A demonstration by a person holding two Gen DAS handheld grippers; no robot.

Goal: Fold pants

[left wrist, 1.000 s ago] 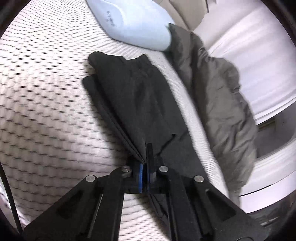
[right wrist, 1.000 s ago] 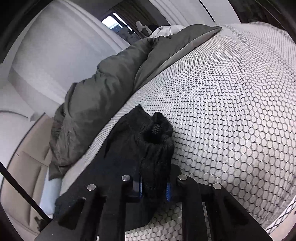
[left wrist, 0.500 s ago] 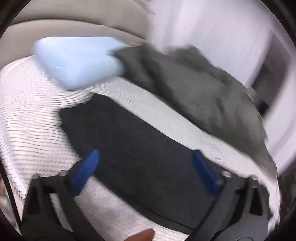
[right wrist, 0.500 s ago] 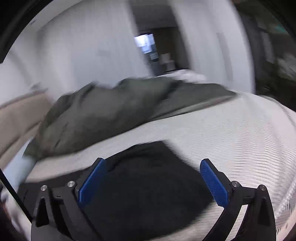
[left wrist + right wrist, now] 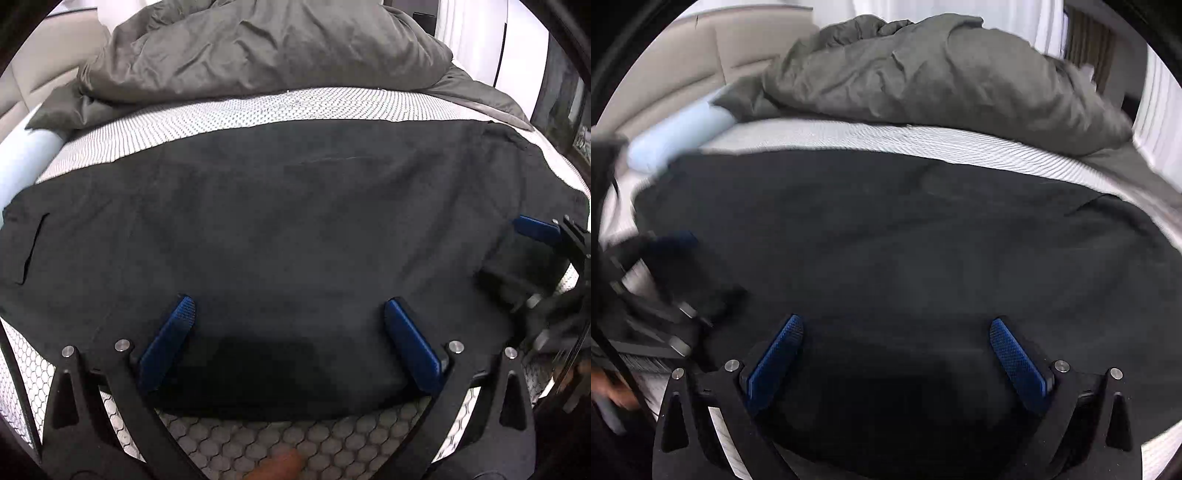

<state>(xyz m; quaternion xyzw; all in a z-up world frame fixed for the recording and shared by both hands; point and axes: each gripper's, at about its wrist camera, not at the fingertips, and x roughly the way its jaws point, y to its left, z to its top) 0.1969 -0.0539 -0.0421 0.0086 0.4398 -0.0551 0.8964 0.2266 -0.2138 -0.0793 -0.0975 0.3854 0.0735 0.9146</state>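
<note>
black pants spread flat across mattress, near grey duvet. left gripper wide open over near edge, gripping nothing. right gripper likewise wide open, empty, above pants.

Black pants before me, folded lengthwise, lying flat across my white honeycomb mattress, slit pocket at left end.

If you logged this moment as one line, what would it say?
task: fold pants | left hand-held gripper: open, above pants | right hand-held gripper: open, above pants | pants: flat on mattress, ungripped | duvet: bunched behind
</note>
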